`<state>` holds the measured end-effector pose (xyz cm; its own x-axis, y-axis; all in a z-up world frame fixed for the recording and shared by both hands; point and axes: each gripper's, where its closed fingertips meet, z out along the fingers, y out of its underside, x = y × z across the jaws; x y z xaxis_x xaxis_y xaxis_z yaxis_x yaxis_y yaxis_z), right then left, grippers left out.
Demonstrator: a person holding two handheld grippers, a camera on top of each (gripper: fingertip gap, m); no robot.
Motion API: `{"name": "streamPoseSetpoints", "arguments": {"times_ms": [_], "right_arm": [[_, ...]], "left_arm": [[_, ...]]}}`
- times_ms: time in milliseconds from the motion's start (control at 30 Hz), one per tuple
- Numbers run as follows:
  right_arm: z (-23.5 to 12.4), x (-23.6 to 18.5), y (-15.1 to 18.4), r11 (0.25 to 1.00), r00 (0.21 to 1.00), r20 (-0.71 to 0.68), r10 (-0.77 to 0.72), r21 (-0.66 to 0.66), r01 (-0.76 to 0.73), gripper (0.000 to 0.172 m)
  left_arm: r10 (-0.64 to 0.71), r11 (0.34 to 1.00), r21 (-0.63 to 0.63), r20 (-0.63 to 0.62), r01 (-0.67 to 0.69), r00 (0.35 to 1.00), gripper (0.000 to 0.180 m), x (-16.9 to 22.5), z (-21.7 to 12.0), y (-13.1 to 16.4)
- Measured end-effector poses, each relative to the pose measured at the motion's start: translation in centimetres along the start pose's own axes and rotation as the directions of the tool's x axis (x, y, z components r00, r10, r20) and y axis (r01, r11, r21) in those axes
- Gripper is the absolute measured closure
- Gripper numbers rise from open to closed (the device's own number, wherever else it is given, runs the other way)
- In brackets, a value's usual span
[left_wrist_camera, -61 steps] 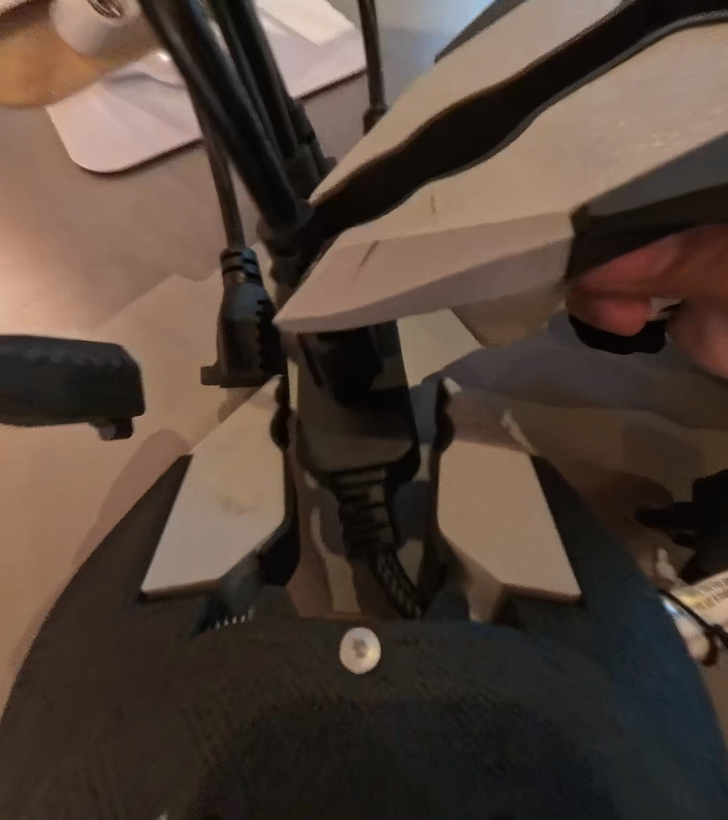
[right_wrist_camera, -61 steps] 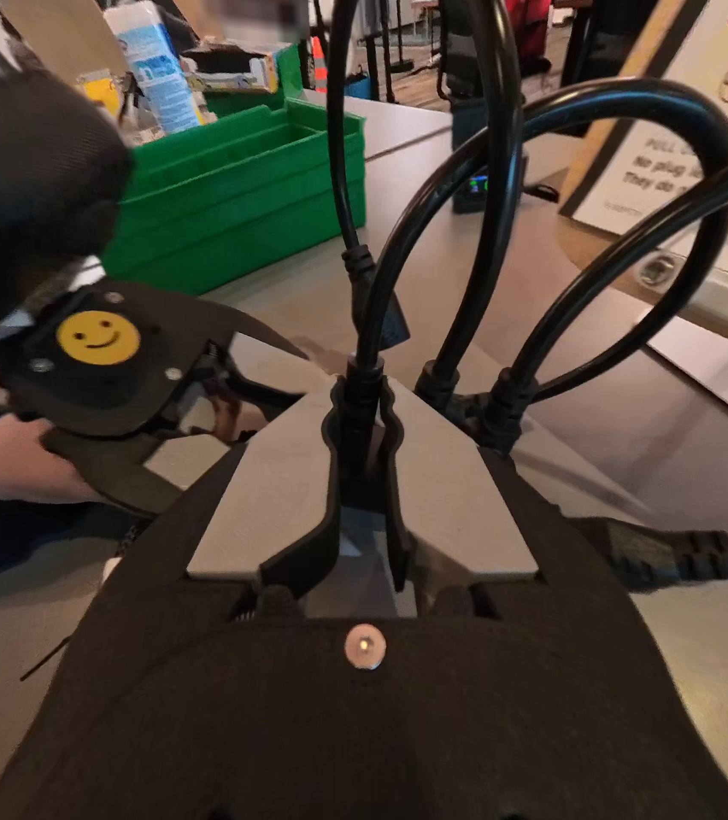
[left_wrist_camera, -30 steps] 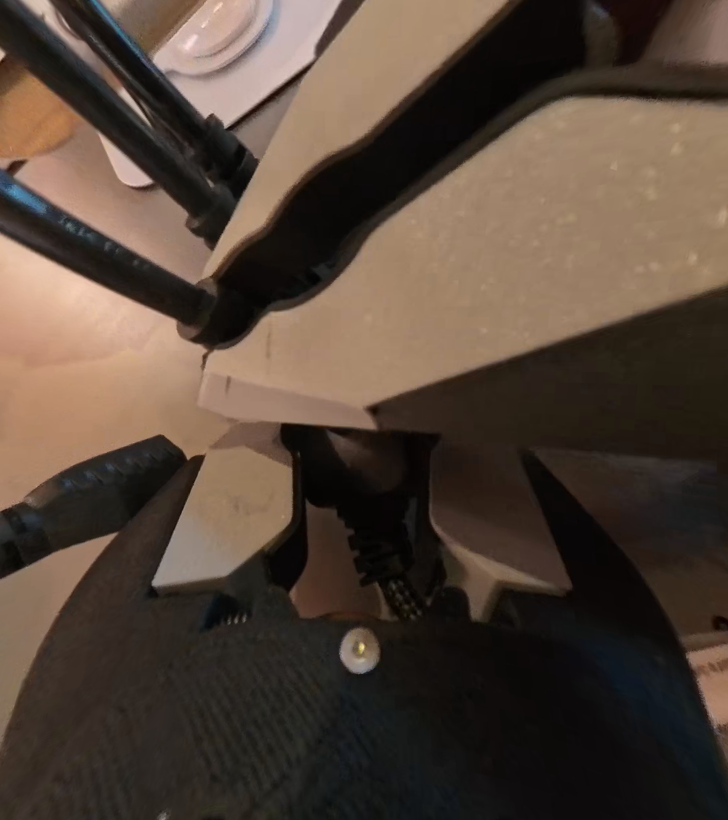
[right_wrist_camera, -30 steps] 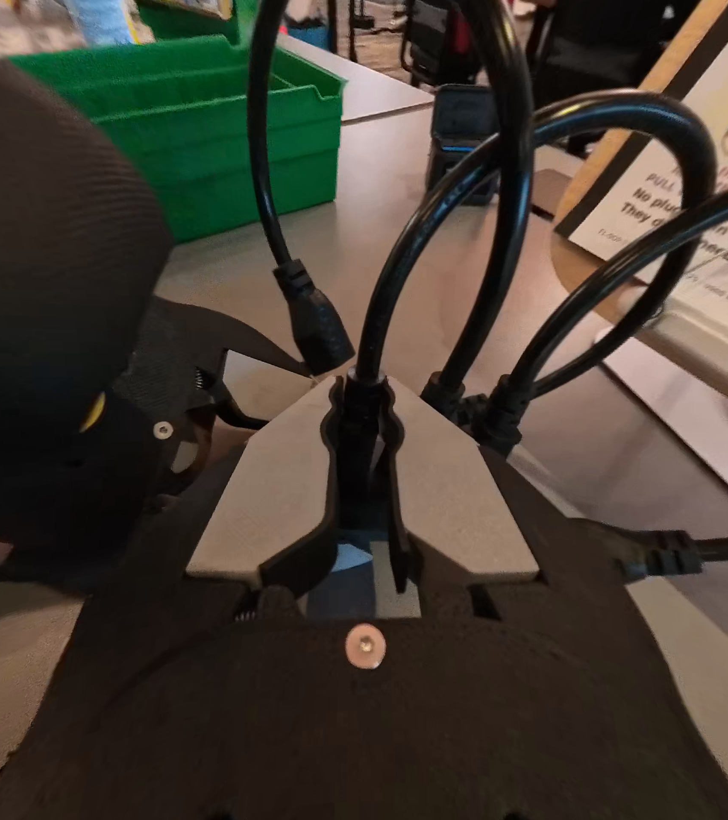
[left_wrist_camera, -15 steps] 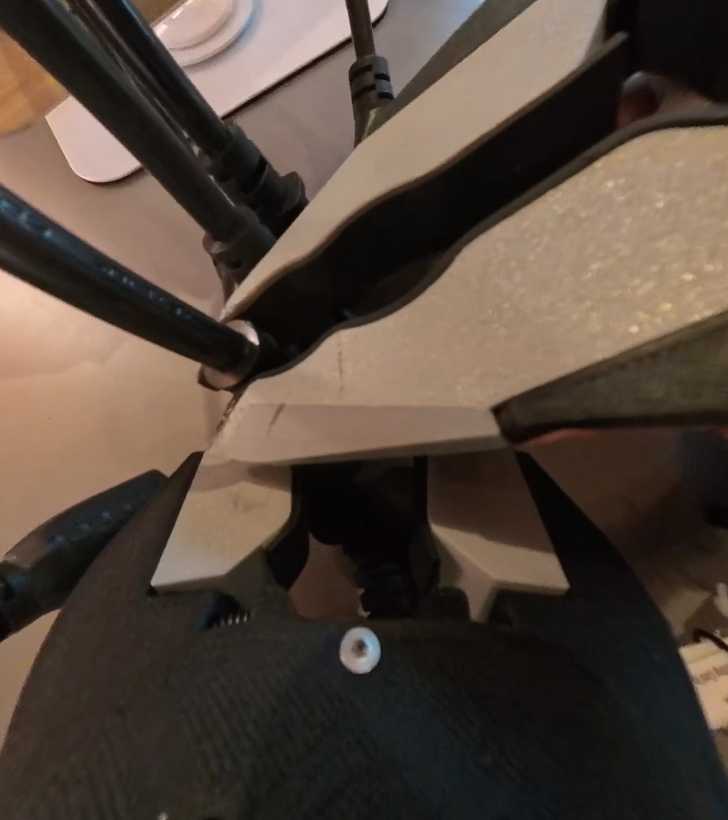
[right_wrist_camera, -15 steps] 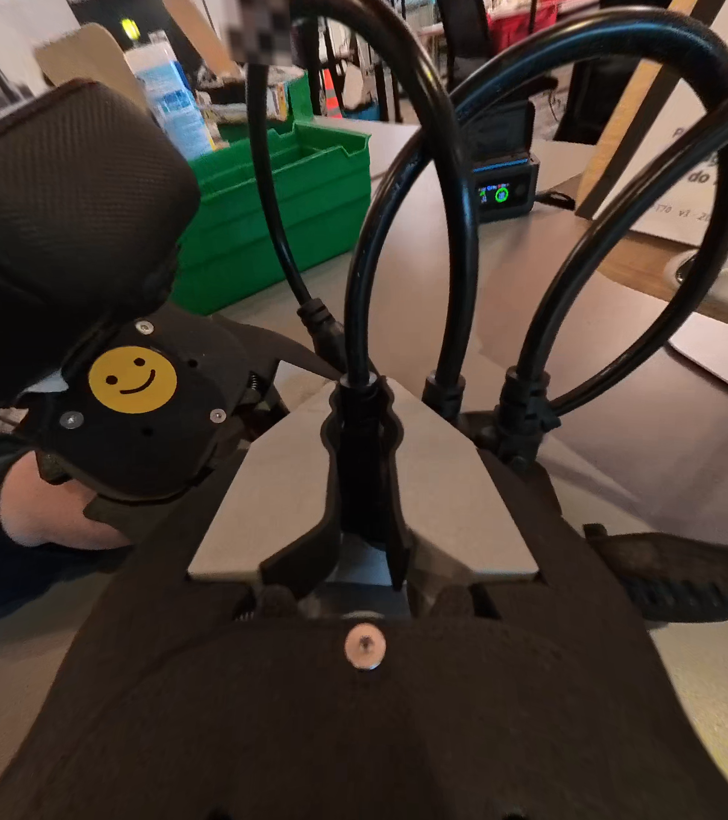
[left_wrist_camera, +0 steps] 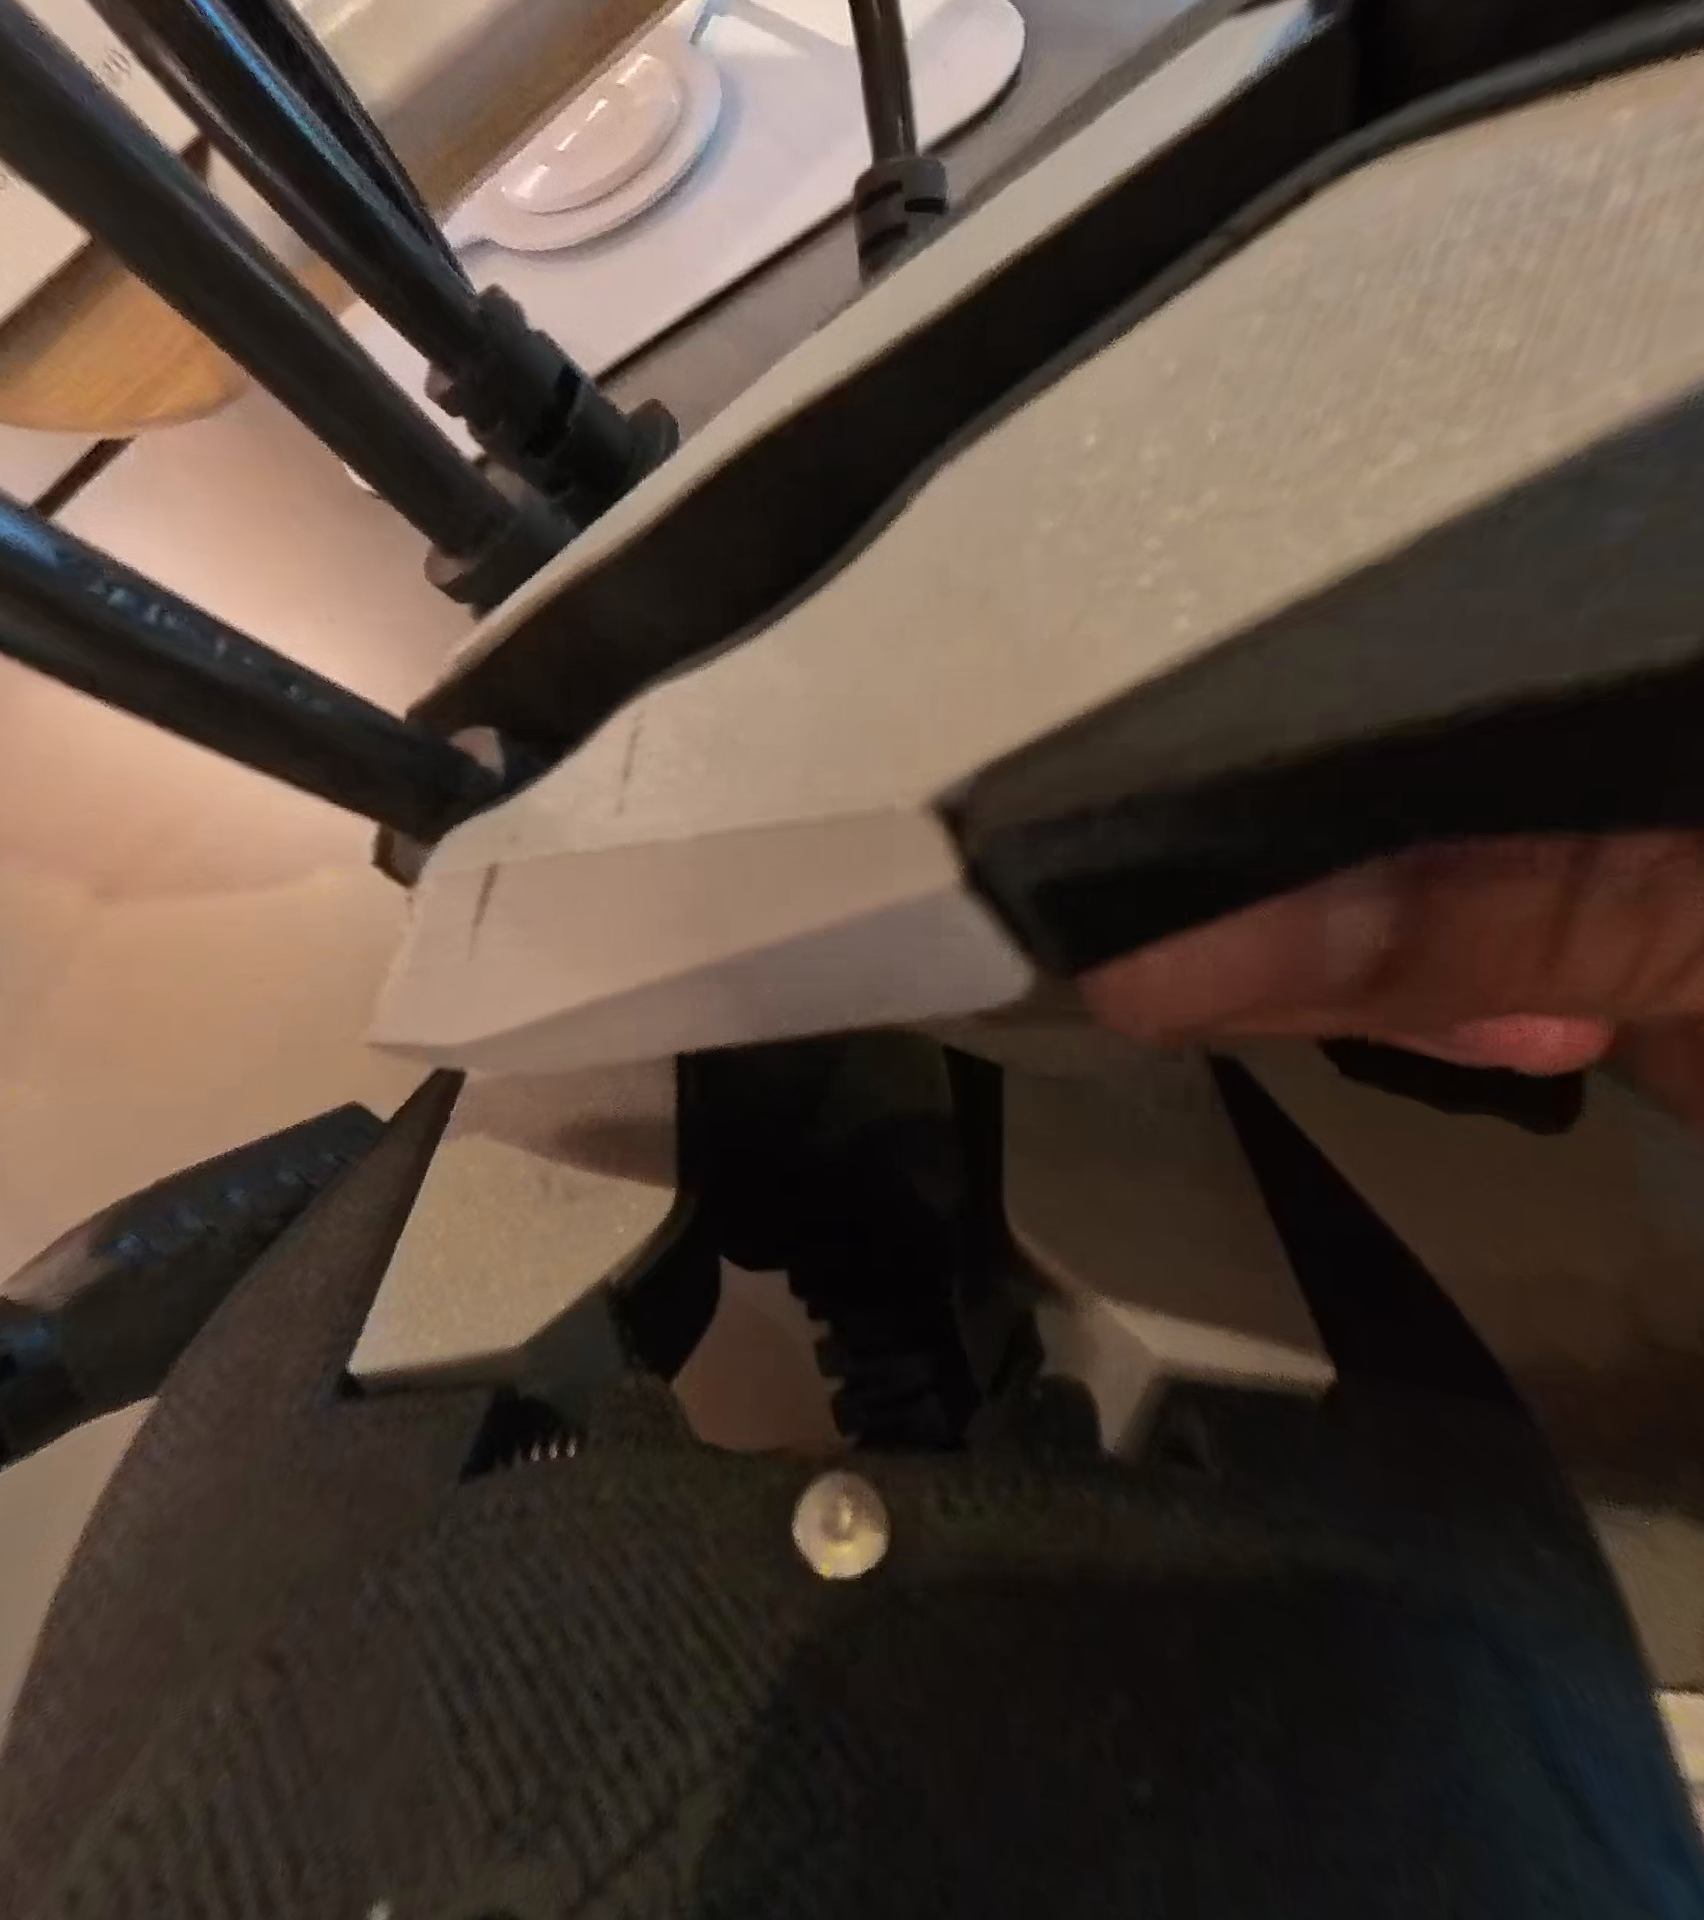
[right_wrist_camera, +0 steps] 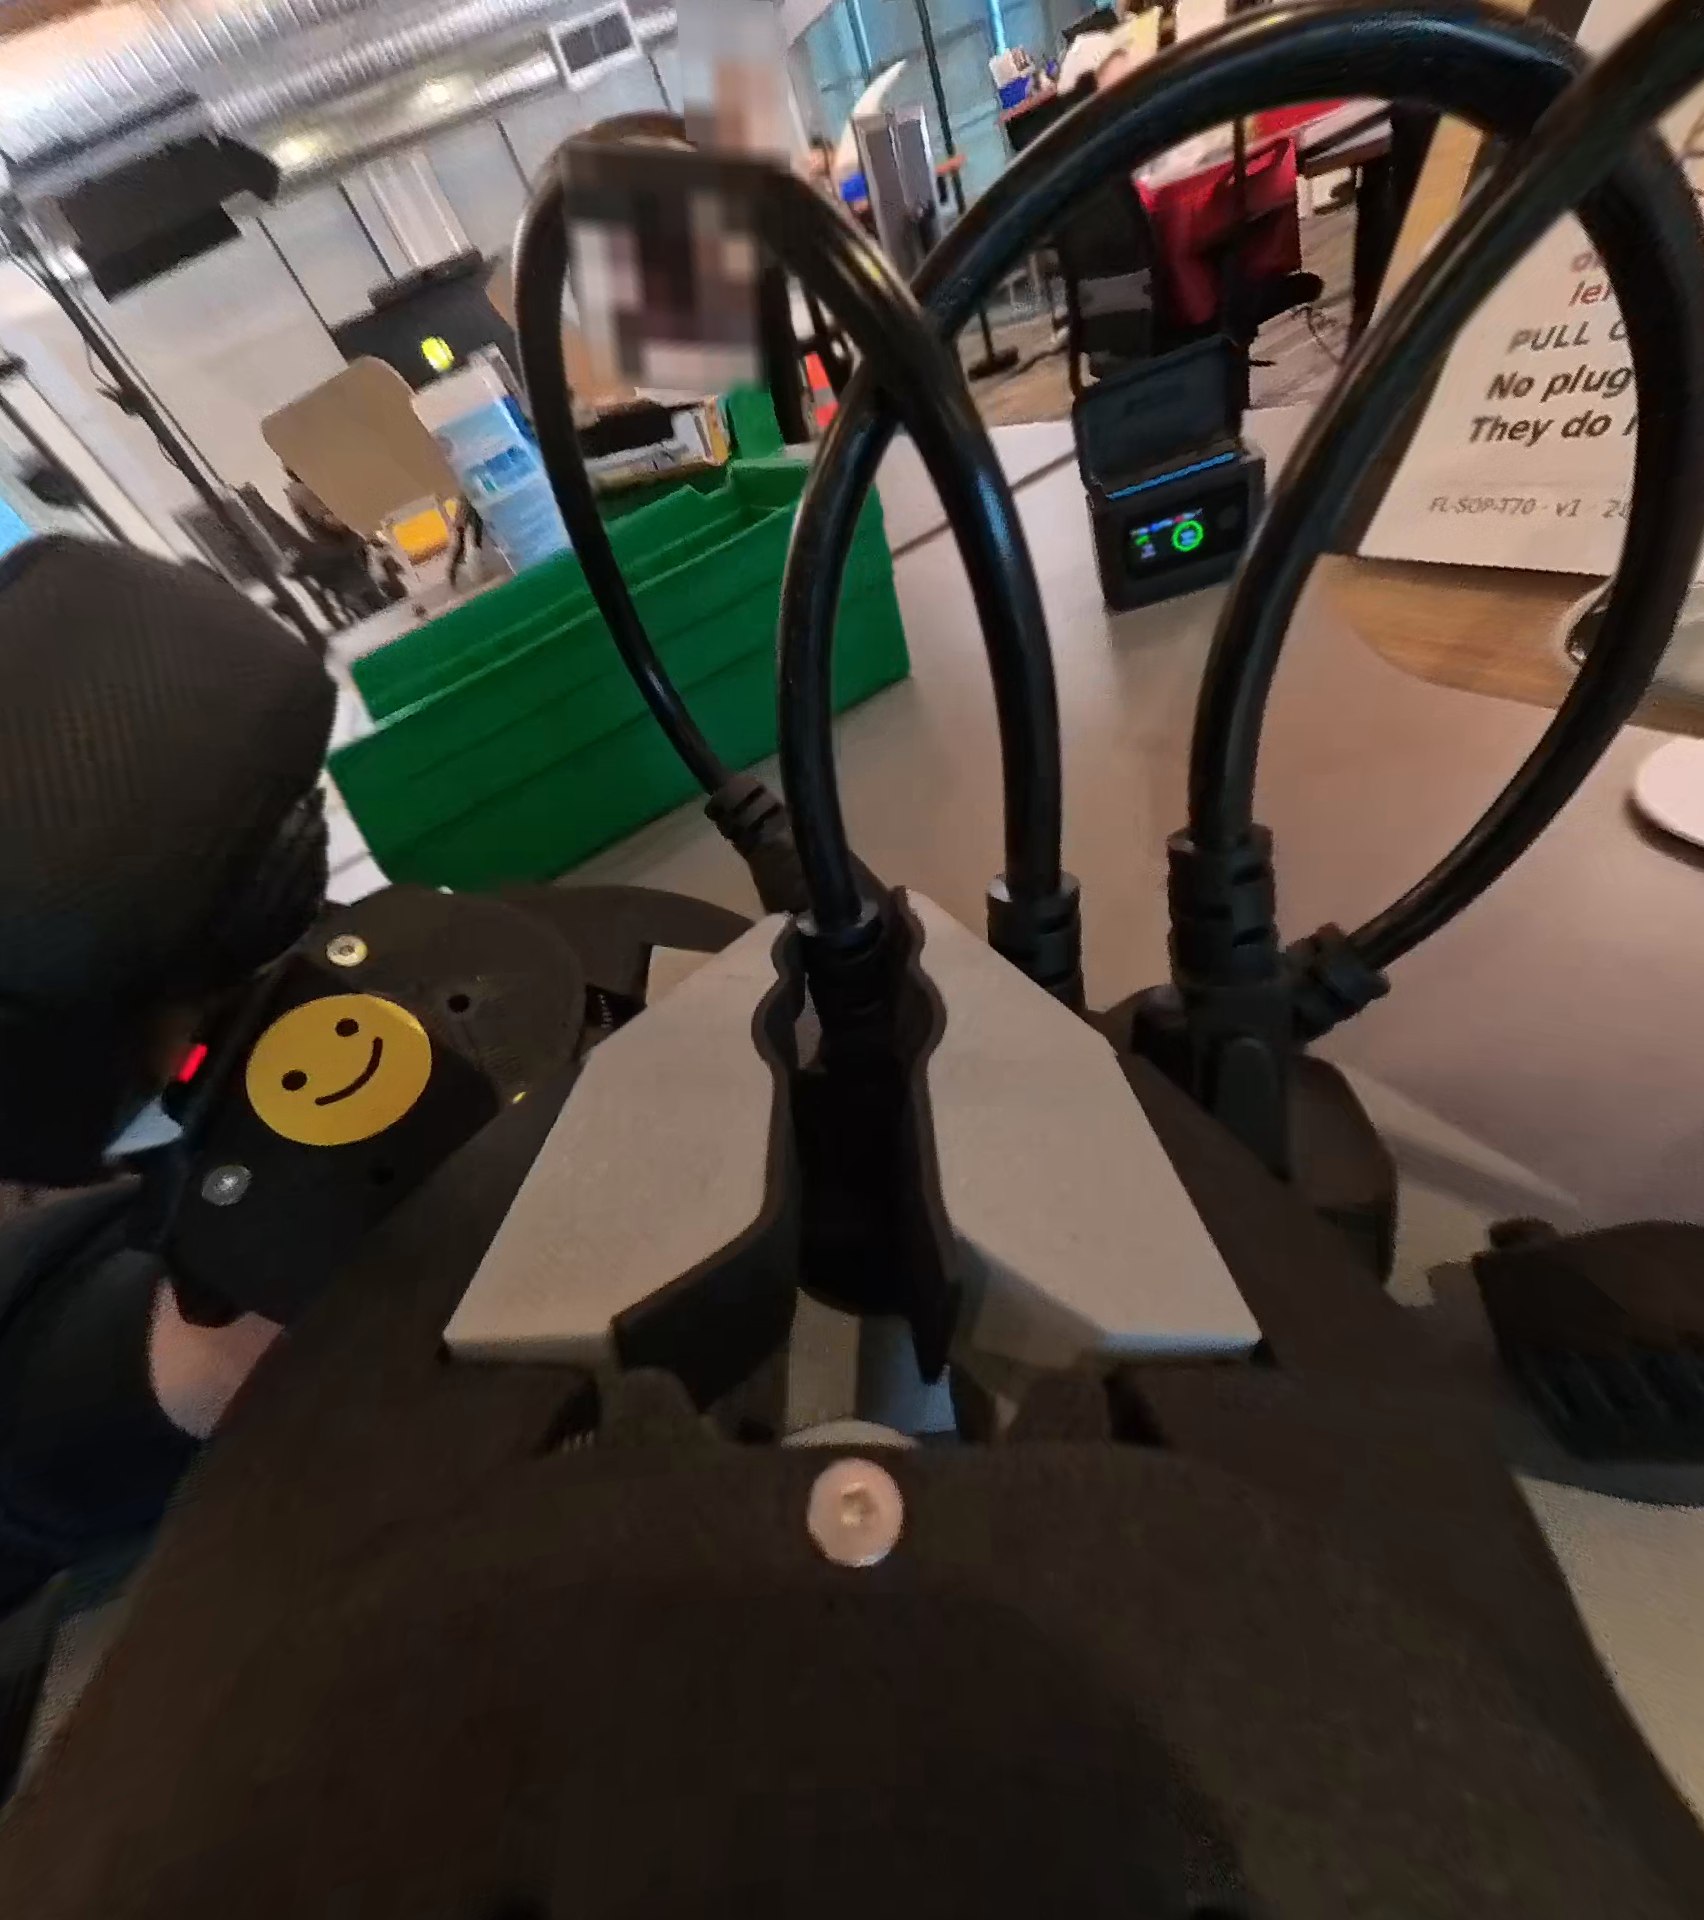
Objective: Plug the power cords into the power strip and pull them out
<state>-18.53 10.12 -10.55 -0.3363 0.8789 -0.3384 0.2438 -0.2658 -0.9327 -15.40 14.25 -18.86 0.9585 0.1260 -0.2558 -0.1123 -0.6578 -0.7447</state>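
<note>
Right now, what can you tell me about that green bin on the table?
The green bin is a shallow, open-topped plastic tray with stepped walls and a notched rim, standing level on the grey table behind the black cords. Boxes and packets stand at its far edge. Nothing grips it.

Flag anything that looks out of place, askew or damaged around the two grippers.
Nothing looks damaged. The one oddity is crowding: the right gripper, clamped on a black plug, sits directly over the left gripper's fingers, hiding their tips.
</note>
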Motion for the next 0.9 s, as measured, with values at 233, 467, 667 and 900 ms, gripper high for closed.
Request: {"name": "streamPoseSetpoints", "arguments": {"times_ms": [233, 467, 667, 900], "right_arm": [[-0.1, -0.3, -2.0, 0.983, 0.983, 0.025, -0.183, 0.002, 0.183, 0.168], [-1.3, -0.3, -1.4, 0.874, 0.883, 0.000, -0.469, -0.141, 0.465, 0.163], [-2.6, -0.6, -2.4, 0.910, 0.914, 0.064, -0.401, -0.084, 0.405, 0.163], [-4.2, 2.0, -3.8, 0.955, 0.955, -0.036, -0.294, -0.034, 0.293, 0.158]], "left_arm": [[-0.021, 1.000, 0.010, -0.017, 0.021, 1.000, 0.127, 0.6, 0.1, -0.4], [0.039, 0.999, 0.009, -0.017, -0.039, 0.999, 0.128, 0.9, 0.0, -0.3], [0.054, 0.998, 0.015, -0.035, -0.053, 0.998, 0.129, 1.0, -0.2, -0.1], [0.038, 0.999, 0.012, -0.061, -0.037, 0.997, 0.129, 0.7, -0.5, 0.3]]}}
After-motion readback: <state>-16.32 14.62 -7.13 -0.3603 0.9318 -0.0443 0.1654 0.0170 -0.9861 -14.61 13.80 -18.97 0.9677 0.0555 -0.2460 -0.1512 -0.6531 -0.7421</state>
